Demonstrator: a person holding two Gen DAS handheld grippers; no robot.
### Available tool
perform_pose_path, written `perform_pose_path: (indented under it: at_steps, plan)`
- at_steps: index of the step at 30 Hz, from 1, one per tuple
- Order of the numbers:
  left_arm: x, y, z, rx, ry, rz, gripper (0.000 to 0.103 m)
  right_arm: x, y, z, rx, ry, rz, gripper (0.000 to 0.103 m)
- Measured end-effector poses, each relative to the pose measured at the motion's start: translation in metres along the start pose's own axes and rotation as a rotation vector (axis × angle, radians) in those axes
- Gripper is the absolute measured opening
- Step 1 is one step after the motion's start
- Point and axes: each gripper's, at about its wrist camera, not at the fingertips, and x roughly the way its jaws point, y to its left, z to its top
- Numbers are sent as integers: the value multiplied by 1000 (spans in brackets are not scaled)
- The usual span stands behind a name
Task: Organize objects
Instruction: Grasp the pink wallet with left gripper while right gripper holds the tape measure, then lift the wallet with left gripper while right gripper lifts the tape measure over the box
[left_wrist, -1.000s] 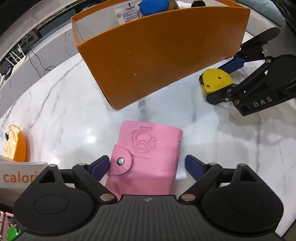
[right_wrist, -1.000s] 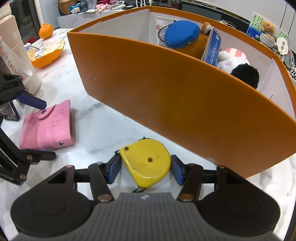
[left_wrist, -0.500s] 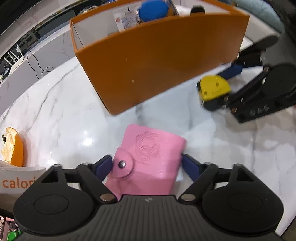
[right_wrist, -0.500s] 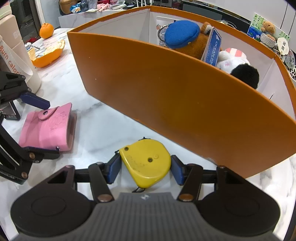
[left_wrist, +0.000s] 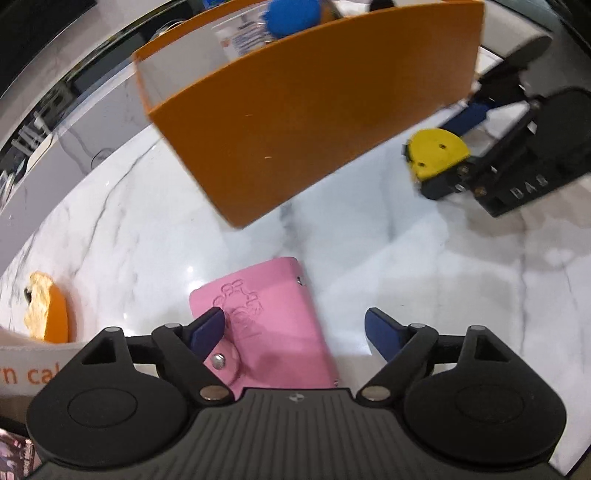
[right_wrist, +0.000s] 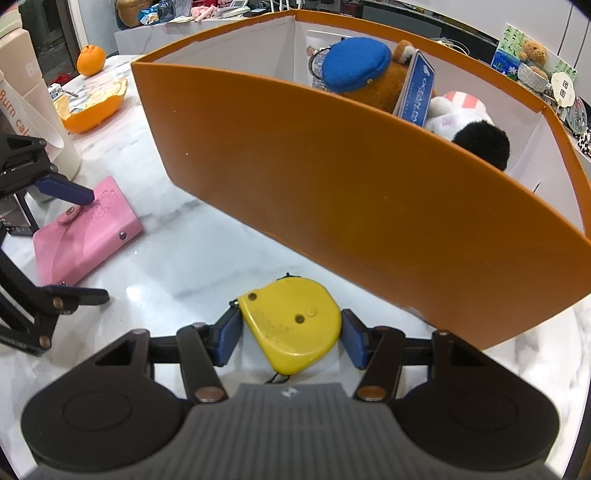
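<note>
Lying flat on the table (left_wrist: 424, 258), the pink wallet (left_wrist: 266, 317) sits under the left hand-held gripper (left_wrist: 295, 328), whose jaws are spread wide, one finger over its flap, apparently lining up a grip. The right hand-held gripper (right_wrist: 290, 332) brackets the yellow tape measure (right_wrist: 291, 328), jaws touching or nearly so, beside the orange box (right_wrist: 351, 177) it seems bound for.

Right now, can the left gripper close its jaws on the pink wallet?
Probably not cleanly. The left gripper is open, but one finger sits over the pink wallet rather than beside it, and the wallet lies skewed, so it isn't straddled. Nothing else blocks it.
</note>
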Motion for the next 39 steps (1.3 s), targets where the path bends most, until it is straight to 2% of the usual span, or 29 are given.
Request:
perform_pose_path:
  at_steps: [5,10,12,18,20,26,30,39]
  plan:
    - [-6,13,-1,-92,30,24,98,0,0,0,1,0,1,60]
    - [-3,16,-9,-125,63,23,100,0,2,-1,0,1,0,60]
    - [-2,20,-11,-172,48,10,103,0,2,-1,-1,1,-1,60]
    - [3,36,-11,-312,57,-36,103,-1,3,-2,0,1,1,60]
    - [3,39,-13,-351,53,-93,95,-1,3,-2,0,1,1,60]
    - [-2,18,-8,-268,52,-136,94,-1,2,-3,2,1,0,60]
    - [-4,14,-6,-266,46,-158,92,-2,3,-5,-2,3,0,59]
    - [-13,20,2,-274,6,-150,92,-10,-4,1,6,-12,10,59]
